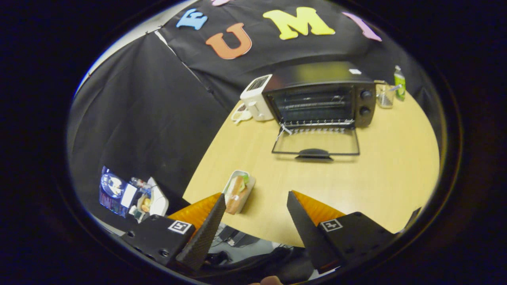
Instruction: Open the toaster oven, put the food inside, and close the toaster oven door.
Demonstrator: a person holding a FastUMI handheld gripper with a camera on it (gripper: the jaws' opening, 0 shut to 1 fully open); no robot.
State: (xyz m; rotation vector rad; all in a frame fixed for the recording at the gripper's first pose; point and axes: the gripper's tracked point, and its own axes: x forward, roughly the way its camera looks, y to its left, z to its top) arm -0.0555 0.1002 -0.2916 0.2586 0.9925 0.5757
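Observation:
A black toaster oven (323,95) stands at the far side of the wooden table (376,174). Its glass door (316,142) lies folded down flat onto the table, handle toward me, and the wire rack shows inside. The food, a sandwich on a small white tray (238,191), rests near the table's front edge, just ahead of my left finger and touching distance from its tip. My gripper (256,197) is open, fingers wide apart, with nothing between them.
A white pop-up toaster (256,97) stands left of the oven. A glass jar (384,96) and a green bottle (400,82) stand to its right. Below the table's left edge sit boxes and clutter (130,194) on the floor.

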